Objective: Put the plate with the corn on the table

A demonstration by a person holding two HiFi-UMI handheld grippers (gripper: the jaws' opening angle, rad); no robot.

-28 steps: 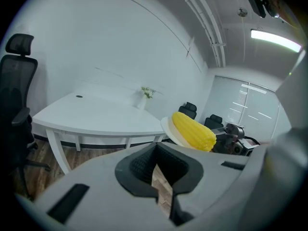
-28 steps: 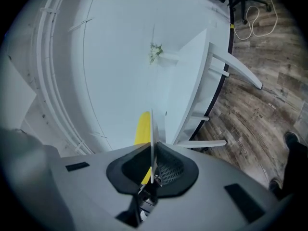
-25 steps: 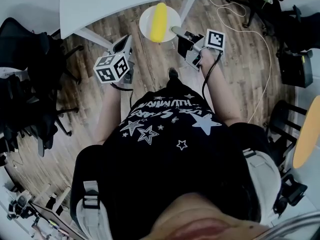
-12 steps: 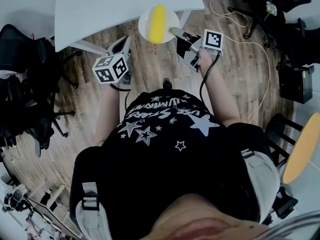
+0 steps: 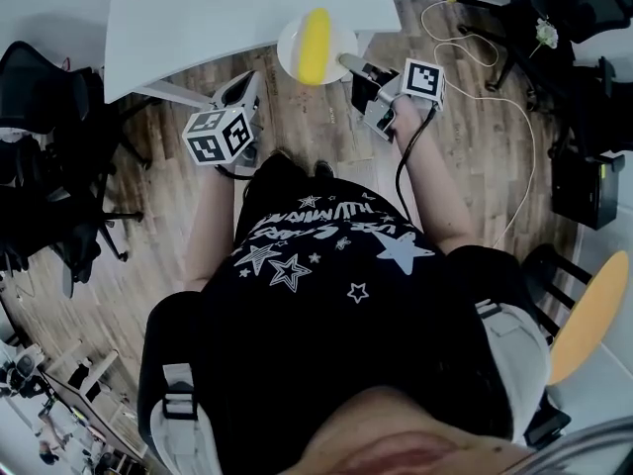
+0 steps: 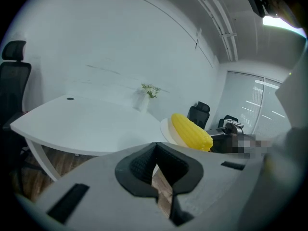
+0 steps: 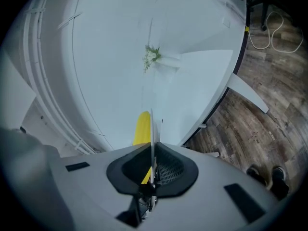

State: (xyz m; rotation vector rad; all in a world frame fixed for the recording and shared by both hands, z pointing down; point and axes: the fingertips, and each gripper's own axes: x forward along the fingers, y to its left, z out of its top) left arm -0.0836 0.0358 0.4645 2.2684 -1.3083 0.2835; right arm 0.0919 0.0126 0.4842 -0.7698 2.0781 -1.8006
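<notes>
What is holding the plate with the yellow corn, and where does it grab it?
The right hand-held gripper is shut on the plate, pinching its thin rim. The corn lies on top, untouched.

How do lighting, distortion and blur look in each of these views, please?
Head view: dim and muted, wide-lens bending at the edges. Left gripper view: fisheye with black corners, glare from the ceiling light top right, a mosaic patch beside the corn. Right gripper view: same fisheye, even light, plate seen edge-on.
</notes>
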